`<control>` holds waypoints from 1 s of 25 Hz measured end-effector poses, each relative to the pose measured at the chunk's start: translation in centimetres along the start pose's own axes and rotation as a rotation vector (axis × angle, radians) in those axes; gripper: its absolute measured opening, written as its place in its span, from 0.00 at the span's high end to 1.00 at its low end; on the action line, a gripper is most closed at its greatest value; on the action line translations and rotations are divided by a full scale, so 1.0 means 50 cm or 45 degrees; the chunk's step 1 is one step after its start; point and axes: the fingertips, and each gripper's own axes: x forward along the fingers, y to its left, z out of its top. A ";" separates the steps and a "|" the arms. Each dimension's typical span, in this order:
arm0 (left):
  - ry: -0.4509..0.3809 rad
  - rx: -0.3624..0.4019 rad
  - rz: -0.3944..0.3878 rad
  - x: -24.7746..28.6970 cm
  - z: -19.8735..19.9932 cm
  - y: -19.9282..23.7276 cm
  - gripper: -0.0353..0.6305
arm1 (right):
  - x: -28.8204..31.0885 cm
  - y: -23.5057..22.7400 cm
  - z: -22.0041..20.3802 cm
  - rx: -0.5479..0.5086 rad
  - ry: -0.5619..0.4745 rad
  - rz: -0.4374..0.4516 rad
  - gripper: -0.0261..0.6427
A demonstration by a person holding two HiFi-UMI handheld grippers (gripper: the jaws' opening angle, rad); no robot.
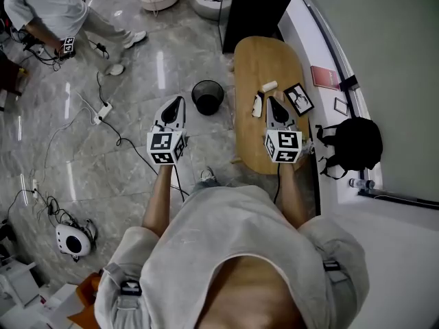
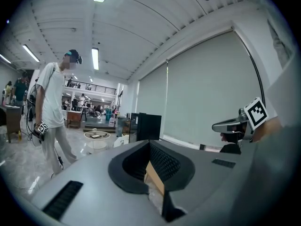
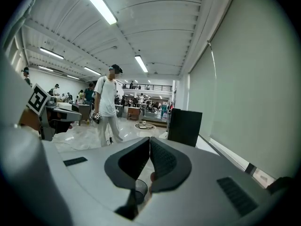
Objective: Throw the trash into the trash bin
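A black mesh trash bin stands on the floor just left of an oval wooden table. Two white pieces of trash lie on the table, one farther back and one near the left edge. My right gripper hovers over the table beside the nearer piece, jaws shut and empty; the bin shows below its tips. Left of the bin, my left gripper is over the floor. Its jaws meet at the tips, and I cannot tell what the tan strip in the slit below them is.
A framed picture lies on the table, with a red book and a black backpack to its right. A black cabinet stands behind. Cables cross the floor at left, where a person stands.
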 end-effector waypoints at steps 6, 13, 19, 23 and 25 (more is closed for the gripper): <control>0.023 -0.022 -0.032 0.054 -0.004 0.057 0.92 | 0.059 0.024 0.002 0.007 0.047 -0.018 0.92; 0.048 -0.033 -0.029 0.118 -0.017 0.078 0.92 | 0.122 0.000 -0.021 0.022 0.087 -0.007 0.92; 0.086 -0.028 0.004 0.193 -0.022 0.110 0.92 | 0.225 -0.025 -0.023 0.042 0.085 0.038 0.92; 0.097 -0.016 0.036 0.256 -0.011 0.124 0.92 | 0.299 -0.057 -0.026 0.068 0.087 0.081 0.92; 0.111 -0.007 0.054 0.283 -0.005 0.136 0.92 | 0.337 -0.070 -0.019 0.081 0.082 0.099 0.92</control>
